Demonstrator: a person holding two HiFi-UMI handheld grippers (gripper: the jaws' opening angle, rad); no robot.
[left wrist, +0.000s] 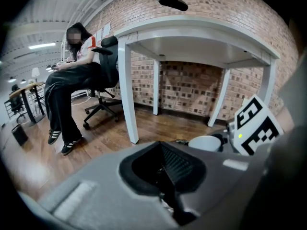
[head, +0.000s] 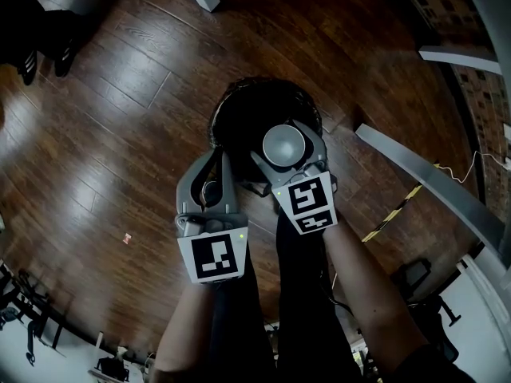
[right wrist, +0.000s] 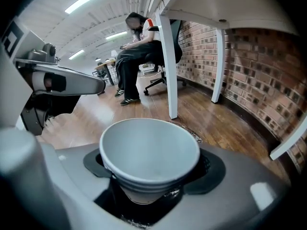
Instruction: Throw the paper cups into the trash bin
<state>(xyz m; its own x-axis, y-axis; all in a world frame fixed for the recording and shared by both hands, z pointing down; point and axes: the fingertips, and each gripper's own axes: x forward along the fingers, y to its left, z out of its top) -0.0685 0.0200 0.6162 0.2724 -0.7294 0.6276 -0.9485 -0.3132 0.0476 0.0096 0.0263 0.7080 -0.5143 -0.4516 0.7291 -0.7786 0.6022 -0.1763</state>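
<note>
Your right tool (right wrist: 151,188) is pinching nested paper cups (right wrist: 148,147) over the trash bin (head: 229,112). If you're releasing off-centre, they're likely clipping the rim.

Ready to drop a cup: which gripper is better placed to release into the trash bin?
Right gripper holds the paper cup above the trash bin; left gripper is empty.

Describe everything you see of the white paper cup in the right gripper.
The white paper cup is a tapered cone with a rolled rim, its inside empty. Further rims stacked beneath suggest nested cups. It stands upright, mouth up, clamped low on its wall between the jaws of the right gripper, over the round black trash bin.
</note>
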